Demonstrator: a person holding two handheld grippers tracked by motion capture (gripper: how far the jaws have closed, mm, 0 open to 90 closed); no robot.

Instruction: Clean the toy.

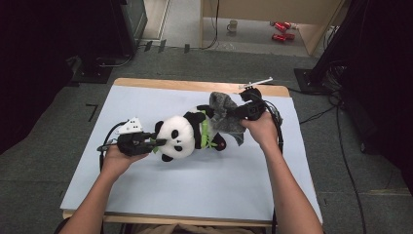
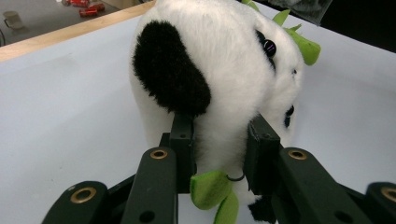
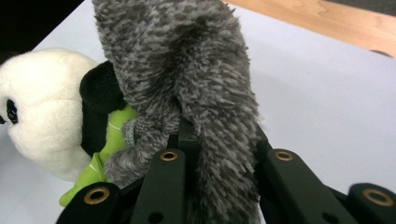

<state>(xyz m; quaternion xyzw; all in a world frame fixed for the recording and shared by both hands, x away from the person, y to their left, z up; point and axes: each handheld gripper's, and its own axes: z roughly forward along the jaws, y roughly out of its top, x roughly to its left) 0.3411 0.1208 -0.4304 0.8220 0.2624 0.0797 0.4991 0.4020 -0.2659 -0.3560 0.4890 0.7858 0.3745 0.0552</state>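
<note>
High view: my left gripper (image 1: 158, 142) pins the panda toy (image 1: 181, 136) mid-table; the right gripper (image 1: 233, 113) tugs the grey fuzzy garment (image 1: 223, 114) at its body.
Left gripper view: jaws clamp the head (plush compresses, could squirt free).
Right gripper view: jaws pinch fabric; it may slip off.

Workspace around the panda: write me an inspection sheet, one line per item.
Surface: pale sheet on a wooden table.
Job's things: plush panda lying on its side; fuzzy grey garment over its lower body.
Clutter: nothing seen on the sheet.
Grippers: left gripper shut on the panda's head below the black ear; right gripper shut on the grey garment.
Cables: black cables trail from both grippers, the right one off the table onto the floor.
Surroundings: grey floor; a mug and red cans on the floor beyond the table; dark equipment at both sides.
</note>
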